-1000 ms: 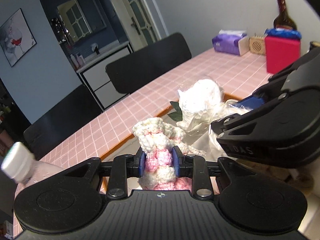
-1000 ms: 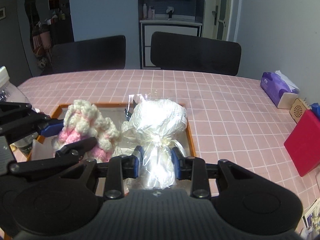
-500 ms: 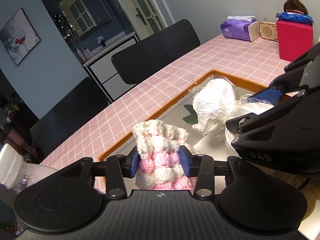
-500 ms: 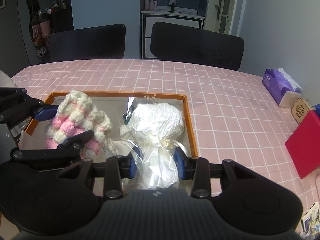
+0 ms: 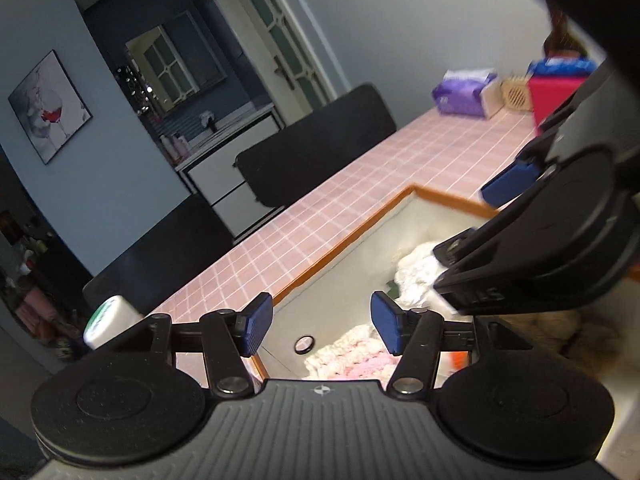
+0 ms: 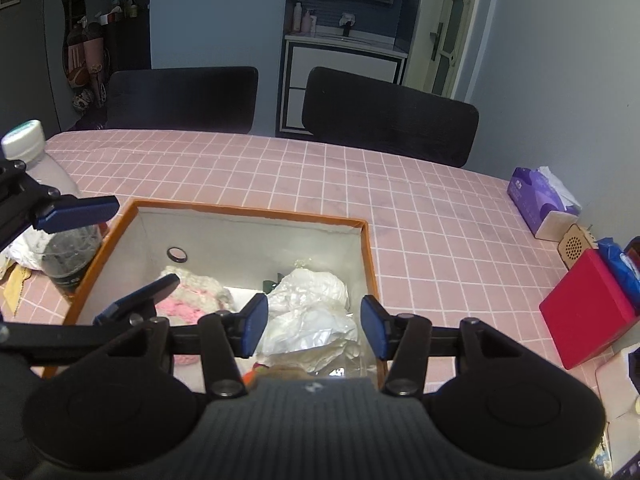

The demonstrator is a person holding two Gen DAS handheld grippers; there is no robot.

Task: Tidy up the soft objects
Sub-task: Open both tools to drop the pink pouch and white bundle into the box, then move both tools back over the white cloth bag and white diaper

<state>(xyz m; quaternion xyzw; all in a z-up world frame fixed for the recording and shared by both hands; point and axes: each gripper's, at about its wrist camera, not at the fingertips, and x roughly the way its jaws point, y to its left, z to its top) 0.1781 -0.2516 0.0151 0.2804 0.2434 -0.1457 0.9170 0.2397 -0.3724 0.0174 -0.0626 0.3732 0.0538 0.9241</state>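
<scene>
Left gripper point(image 5: 322, 322): blue-padded fingers point(image 5: 256, 322) spread wide, nothing between them, touching nothing. It hangs over the left end of the storage box point(image 6: 248, 213); seen also from the right wrist view point(image 6: 108, 256), where one finger sits above the box's left rim and the other above the crochet piece.

Right gripper point(image 6: 310, 326): fingers point(image 6: 252, 322) parted wide, released, holding nothing. It hangs over the right half of the box, above the wrapped bundle, with no contact that can be seen.

Crochet piece point(image 6: 196, 300): pink and cream yarn, lying on the box floor in the left half, slumped flat. In the left wrist view point(image 5: 352, 354) it shows low between the left fingers, below them.

Wrapped bundle point(image 6: 312, 312): white soft item in clear crinkled plastic, lying on the box floor in the right half, just beside the crochet piece. A dark green leaf-like bit point(image 6: 270, 283) shows at its far edge.

Storage box: orange rim, grey lining, standing on the pink-tiled table point(image 6: 400, 208); a small dark ring point(image 6: 177, 254) is fixed on the inner left wall.

Plastic bottle point(image 6: 52, 216): white cap, upright on the table, just outside the box's left wall.

Tissue pack point(image 6: 540, 204): purple, far right of the table, well apart from the box.

Red box point(image 6: 588, 312): right edge of the table.
</scene>
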